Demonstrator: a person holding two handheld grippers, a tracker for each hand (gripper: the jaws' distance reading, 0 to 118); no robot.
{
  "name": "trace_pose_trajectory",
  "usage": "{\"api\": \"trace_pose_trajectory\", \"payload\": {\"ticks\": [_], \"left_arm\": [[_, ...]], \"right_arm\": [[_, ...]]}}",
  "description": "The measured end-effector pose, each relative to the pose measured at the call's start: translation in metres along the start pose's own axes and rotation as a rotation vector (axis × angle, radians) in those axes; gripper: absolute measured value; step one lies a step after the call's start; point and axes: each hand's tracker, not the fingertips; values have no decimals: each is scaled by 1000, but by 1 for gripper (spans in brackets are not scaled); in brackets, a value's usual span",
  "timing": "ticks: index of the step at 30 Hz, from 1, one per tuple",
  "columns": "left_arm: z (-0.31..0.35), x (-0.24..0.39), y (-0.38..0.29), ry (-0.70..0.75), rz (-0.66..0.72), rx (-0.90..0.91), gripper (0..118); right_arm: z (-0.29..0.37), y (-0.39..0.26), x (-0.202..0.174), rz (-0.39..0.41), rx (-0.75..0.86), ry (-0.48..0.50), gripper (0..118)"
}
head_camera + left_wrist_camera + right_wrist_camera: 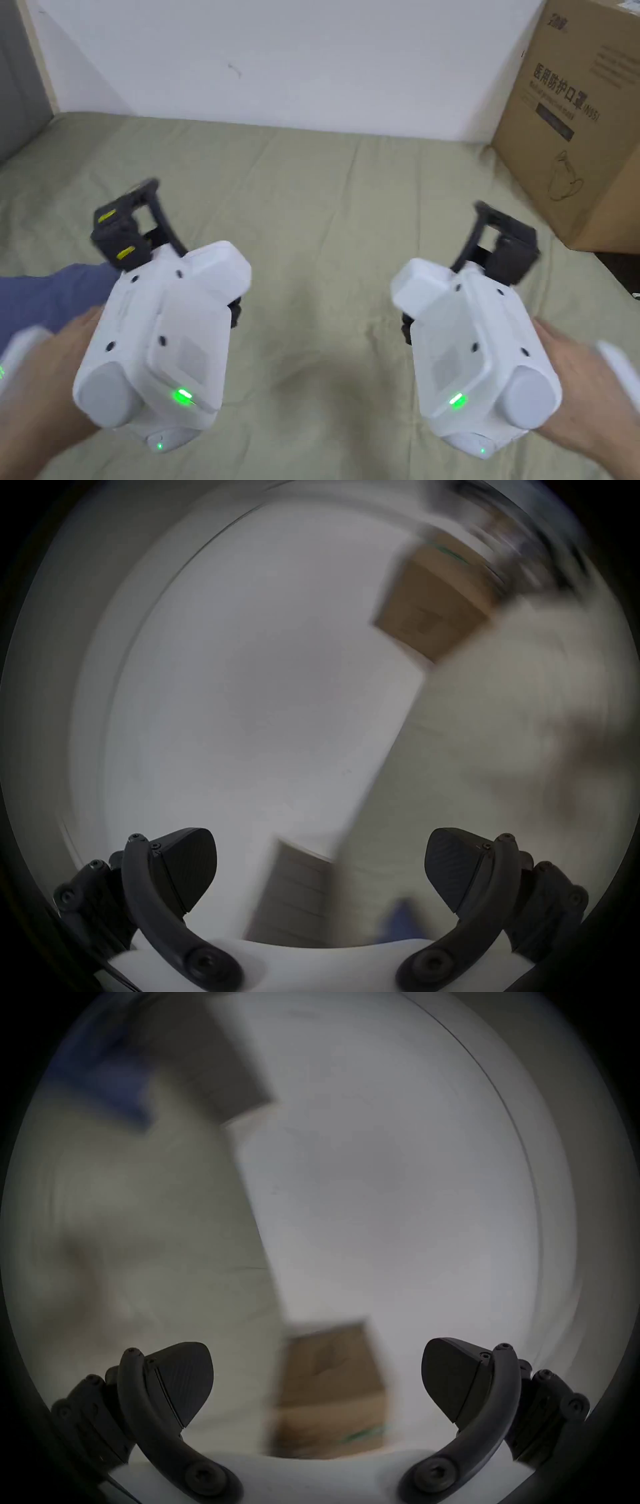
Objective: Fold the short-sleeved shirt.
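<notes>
A blue shirt (53,297) lies at the left edge of the olive-green bed sheet (325,206), partly hidden behind my left hand. My left gripper (128,222) is held above the sheet just right of the shirt, its jaws wide apart with nothing between them (320,871). My right gripper (503,234) hovers over the right side of the sheet, also open and holding nothing (317,1381). A blurred blue patch of the shirt (104,1078) shows in the right gripper view, and a smaller blue patch (398,920) in the left gripper view. Both gripper views are motion-blurred.
A large brown cardboard box (581,119) stands at the sheet's right edge against the white wall (281,56). A grey panel (19,81) stands at the far left. The sheet between the two grippers is bare and creased.
</notes>
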Motion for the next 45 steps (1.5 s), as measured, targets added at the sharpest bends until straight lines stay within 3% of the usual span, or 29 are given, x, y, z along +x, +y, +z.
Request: {"api": "trace_pose_trajectory", "payload": {"ticks": [1, 2, 4, 6, 7, 9, 11, 12, 14, 17, 19, 21, 23, 25, 28, 30, 36, 45], "left_arm": [[-4, 1, 4, -2, -184, 56, 118], [-4, 2, 8, -44, -334, 125, 118], [0, 6, 10, -46, -619, 315, 118], [9, 10, 7, 6, -802, 466, 118], [11, 12, 5, 20, -860, 517, 118], [12, 13, -5, 21, -879, 569, 118], [12, 4, -4, -8, -791, 549, 118], [10, -4, 1, -21, -696, 481, 118], [2, -26, 10, -71, -416, 319, 118], [-15, -74, 20, -139, 211, 104, 118], [-24, -94, 8, -83, 643, 13, 118], [-25, -101, -2, -47, 956, -37, 118], [-23, -96, -15, -47, 1178, -81, 118], [-20, -82, -21, -23, 1295, -131, 118], [-10, -56, -22, 14, 1262, -162, 118], [-4, -43, -21, 20, 1234, -176, 118], [0, -25, -32, -30, 1291, -232, 118], [5, -24, -35, -47, 1241, -225, 118]], "right_arm": [[3, 0, -2, 206, 93, -30, 118], [6, 1, -3, 353, 187, -33, 118], [13, -2, 3, 563, 356, -45, 118], [13, -2, 4, 692, 398, -51, 118], [13, -2, 6, 721, 403, -43, 118], [9, -6, 7, 689, 380, -13, 118], [8, -3, 18, 577, 332, 36, 118], [8, -2, 29, 457, 294, 63, 118], [5, 4, 55, 120, 213, 158, 118], [-1, -5, 97, -448, 106, 275, 118], [-6, -21, 111, -796, 55, 275, 118], [-4, -34, 115, -1091, 13, 232, 118], [-6, -46, 108, -1313, -39, 184, 118], [-7, -47, 90, -1468, -113, 130, 118], [-5, -43, 63, -1551, -148, 118, 118], [-1, -41, 51, -1564, -176, 118, 118], [8, -27, 26, -1528, -198, 190, 118], [12, -28, 29, -1532, -197, 174, 118]]}}
